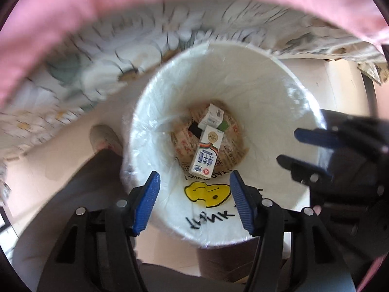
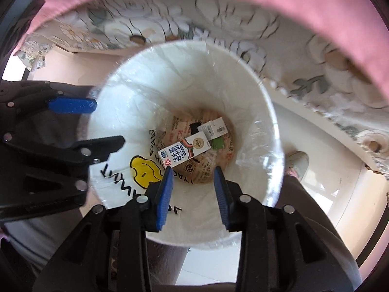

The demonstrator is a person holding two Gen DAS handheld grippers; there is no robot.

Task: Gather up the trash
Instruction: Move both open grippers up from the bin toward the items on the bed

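Both wrist views look straight down into a white trash bin (image 1: 279, 92) lined with a clear plastic bag (image 1: 150, 131). In the left wrist view, a shoe (image 1: 104, 137) stands on the floor just left of the bin. The left gripper (image 1: 194, 202) hovers over the bin's near rim, its blue fingers (image 1: 150, 202) spread wide with nothing between them. At the bin's bottom a milk carton (image 1: 205, 155) lies on printed brown paper (image 1: 233, 153), with a smaller white box (image 1: 211, 116) touching its far end. A yellow smiley print (image 1: 206, 193) marks a white bag on the near inner wall. At the right, the right gripper (image 2: 193, 192) is likewise open and empty above the same bin (image 2: 255, 102), the carton (image 2: 183, 149) lying beyond its left finger.
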